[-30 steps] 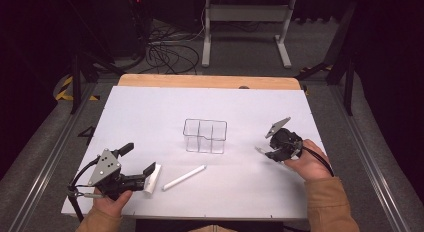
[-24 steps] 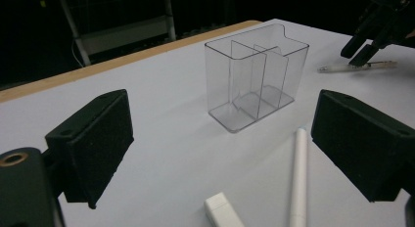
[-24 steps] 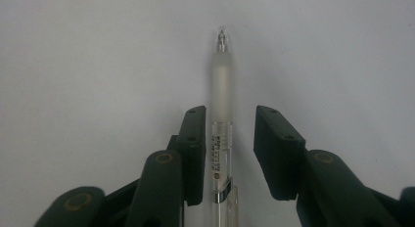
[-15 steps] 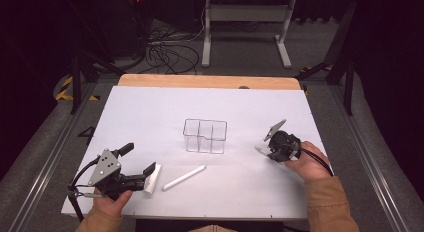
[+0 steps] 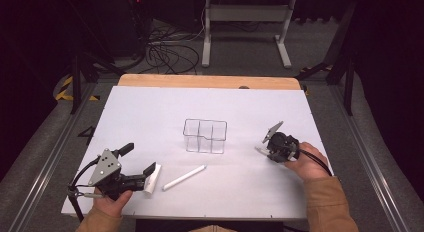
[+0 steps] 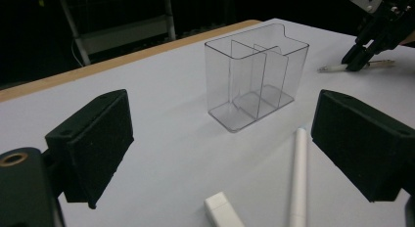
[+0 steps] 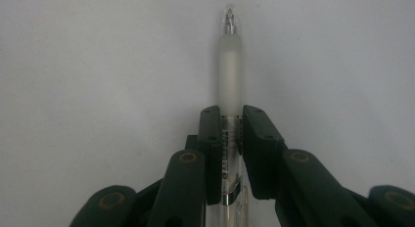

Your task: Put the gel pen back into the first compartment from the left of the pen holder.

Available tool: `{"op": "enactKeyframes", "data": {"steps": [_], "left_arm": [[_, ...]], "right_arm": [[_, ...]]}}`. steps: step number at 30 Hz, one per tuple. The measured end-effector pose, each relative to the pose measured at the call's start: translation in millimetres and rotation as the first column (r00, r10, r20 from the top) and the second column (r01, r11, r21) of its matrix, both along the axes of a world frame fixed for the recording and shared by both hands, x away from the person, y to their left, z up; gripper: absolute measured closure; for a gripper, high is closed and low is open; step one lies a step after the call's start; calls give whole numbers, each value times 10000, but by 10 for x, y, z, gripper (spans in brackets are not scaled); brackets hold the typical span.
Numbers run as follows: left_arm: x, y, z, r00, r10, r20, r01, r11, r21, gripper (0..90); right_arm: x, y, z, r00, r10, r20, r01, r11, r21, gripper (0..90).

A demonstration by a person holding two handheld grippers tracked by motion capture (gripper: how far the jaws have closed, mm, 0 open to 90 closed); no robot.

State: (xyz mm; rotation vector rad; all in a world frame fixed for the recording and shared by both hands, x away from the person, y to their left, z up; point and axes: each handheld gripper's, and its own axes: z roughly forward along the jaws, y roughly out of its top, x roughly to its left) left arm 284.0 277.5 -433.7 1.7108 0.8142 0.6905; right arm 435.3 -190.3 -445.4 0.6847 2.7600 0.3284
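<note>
Right gripper view, pen [image 7: 230,65] between closing tongs [image 7: 230,139] (pinched)

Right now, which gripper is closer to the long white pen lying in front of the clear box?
Left. The left gripper sits just beside the white pen; the right gripper is beyond the clear box.

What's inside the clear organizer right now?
Nothing: the clear organizer has bare compartments, their floors visible through the walls. The pen lies outside on the table, clamped in the right gripper.

The clear organizer [image 5: 205,136] stands mid-table [image 5: 150,112], blocking the straight path between both sides. A white marker [image 5: 184,177] and eraser [image 5: 153,178] lie before it; elsewhere bare.
</note>
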Motion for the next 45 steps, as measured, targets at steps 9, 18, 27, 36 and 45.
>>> {"op": "enactKeyframes", "data": {"steps": [9,18,27,36,45], "left_arm": [[1,0,-1,10000,4,-12,-4,10000,-6,91],[0,1,0,10000,6,-17,-6,10000,-9,91],[2,7,1,10000,-7,-12,7,10000,7,91],[-2,4,3,10000,8,-10,-8,10000,5,91],[1,7,3,10000,7,-11,-6,10000,7,91]], "right_arm": [[-5,7,-1,10000,33,47,-33,10000,-51,790],[-9,15,0,9999,77,107,-76,9999,-109,792],[-67,44,96,9980,195,600,-188,9997,-124,793],[-138,51,226,9951,309,940,-327,9993,185,793],[-167,37,302,9930,311,1144,-381,9975,596,793]]}}
